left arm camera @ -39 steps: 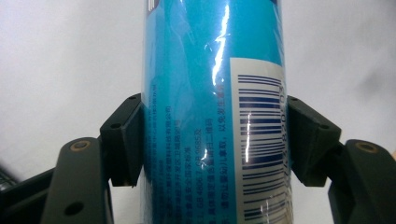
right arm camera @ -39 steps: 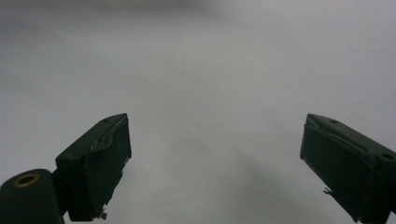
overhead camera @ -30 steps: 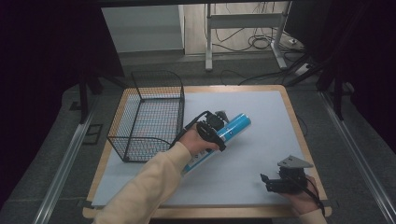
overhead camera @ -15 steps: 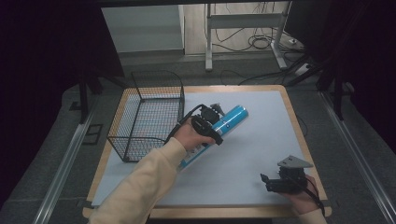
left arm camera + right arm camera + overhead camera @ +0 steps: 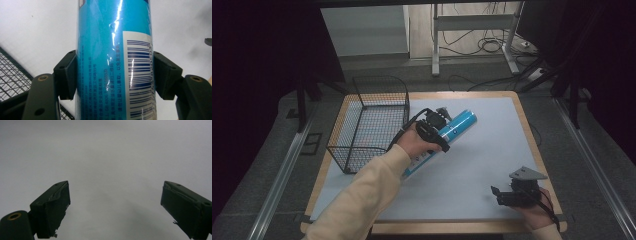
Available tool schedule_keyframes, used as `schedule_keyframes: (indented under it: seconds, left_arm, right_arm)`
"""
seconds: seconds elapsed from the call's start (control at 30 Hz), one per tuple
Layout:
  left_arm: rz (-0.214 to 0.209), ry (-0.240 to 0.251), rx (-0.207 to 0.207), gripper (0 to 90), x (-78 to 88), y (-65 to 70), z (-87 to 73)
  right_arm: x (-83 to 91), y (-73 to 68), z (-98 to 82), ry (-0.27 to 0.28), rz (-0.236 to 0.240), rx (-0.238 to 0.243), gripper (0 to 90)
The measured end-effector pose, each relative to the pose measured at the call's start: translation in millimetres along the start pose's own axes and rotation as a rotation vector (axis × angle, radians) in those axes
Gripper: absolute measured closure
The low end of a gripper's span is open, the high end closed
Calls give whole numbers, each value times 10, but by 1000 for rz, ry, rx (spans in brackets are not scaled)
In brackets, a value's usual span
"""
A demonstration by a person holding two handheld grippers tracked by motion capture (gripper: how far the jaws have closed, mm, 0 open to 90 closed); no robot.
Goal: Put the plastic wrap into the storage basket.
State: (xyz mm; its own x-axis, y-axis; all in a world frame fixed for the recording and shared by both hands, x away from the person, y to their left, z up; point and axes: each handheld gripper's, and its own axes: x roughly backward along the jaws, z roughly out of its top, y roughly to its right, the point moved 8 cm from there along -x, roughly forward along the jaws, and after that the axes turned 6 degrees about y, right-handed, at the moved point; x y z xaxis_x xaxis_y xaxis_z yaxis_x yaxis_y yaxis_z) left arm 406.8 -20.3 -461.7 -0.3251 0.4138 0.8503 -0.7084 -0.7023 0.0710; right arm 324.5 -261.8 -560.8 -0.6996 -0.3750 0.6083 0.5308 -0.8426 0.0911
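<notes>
Two black jaws of my left gripper (image 5: 113, 75) are pressing on either side of a blue tube (image 5: 113, 50), one pad flat against its plain blue flank and the other against the white label with the barcode. In the high view, I am holding that left gripper (image 5: 438, 126) near the middle of the table, a little toward the far edge, with my left hand (image 5: 414, 145) wrapped round its body and my cream sleeve (image 5: 362, 195) coming in from the near edge. The blue tube (image 5: 457, 127) is lying tilted, its blue end pointing toward the far right corner and its paler end hidden under my hand. Whether it is resting on the white sheet (image 5: 472, 165) or is lifted clear of it, I cannot tell.

Just beside my left hand, a wire basket (image 5: 367, 125) is standing along the table's left side, and its mesh is showing at the lower left of the left gripper view.

My right gripper (image 5: 514, 195) is sitting by the near right corner, its jaws standing wide apart with nothing between them, only the plain white sheet ahead of them.
</notes>
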Motion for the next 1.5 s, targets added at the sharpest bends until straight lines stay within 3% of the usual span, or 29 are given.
schedule_keyframes:
  seconds: [0.8,1.5]
  left_arm:
    - [42,18,-12,318,221,-155,211]
    - [65,42,10,318,389,-354,355]
  right_arm:
    - [0,12,0,0,-2,-3,91]
    - [-2,18,-2,-1,-4,-7,91]
